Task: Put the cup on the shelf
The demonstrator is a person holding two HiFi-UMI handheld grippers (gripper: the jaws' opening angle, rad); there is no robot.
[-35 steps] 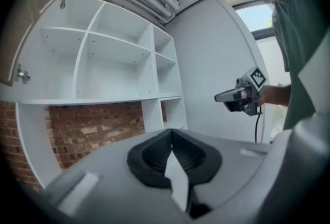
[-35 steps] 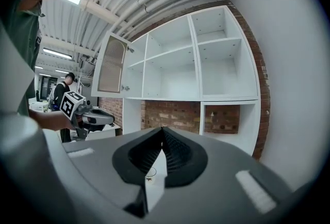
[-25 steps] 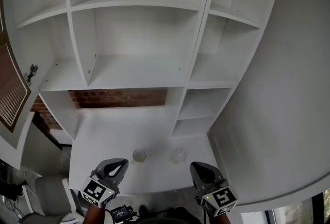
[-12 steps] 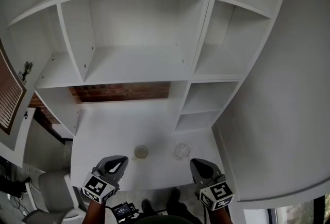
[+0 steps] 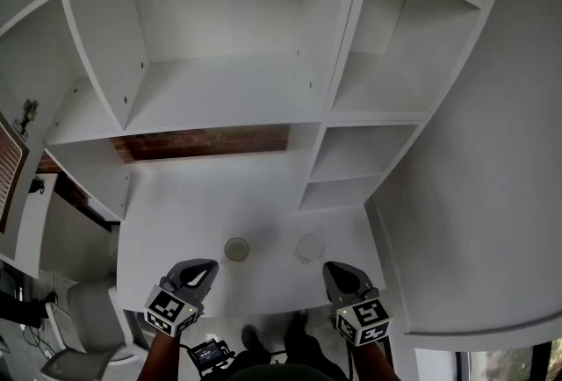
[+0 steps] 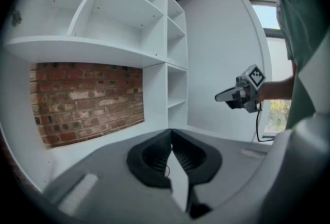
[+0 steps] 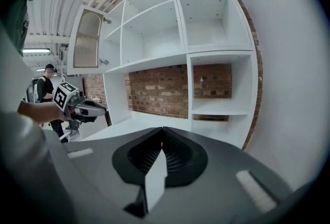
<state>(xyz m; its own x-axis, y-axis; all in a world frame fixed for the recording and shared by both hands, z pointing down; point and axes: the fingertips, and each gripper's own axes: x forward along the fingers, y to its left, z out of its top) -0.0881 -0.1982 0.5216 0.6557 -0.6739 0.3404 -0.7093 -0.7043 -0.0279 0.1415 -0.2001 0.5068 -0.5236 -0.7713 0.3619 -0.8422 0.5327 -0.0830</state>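
Two cups stand on the white counter (image 5: 193, 204) in the head view: a tan cup (image 5: 236, 248) and, to its right, a clear glass cup (image 5: 310, 247). My left gripper (image 5: 203, 268) hovers at the counter's front edge, just short and left of the tan cup, with its jaws shut and empty. My right gripper (image 5: 335, 269) is level with it, just short and right of the glass cup, also shut on nothing. The white shelf unit (image 5: 219, 98) rises behind the counter. Neither gripper view shows a cup; each shows the other gripper (image 6: 218, 98) (image 7: 104, 110).
A brick wall strip (image 5: 202, 142) shows under the lowest wide shelf. Small open compartments (image 5: 351, 168) sit at the counter's right end, beside a plain white wall (image 5: 474, 195). A chair (image 5: 75, 357) stands on the floor at lower left. A person (image 7: 49, 83) stands far off.
The head view has shifted, so shelves and cups sit a little higher in the picture. Both grippers stay shut at the counter's front edge, slightly closer to the cups.
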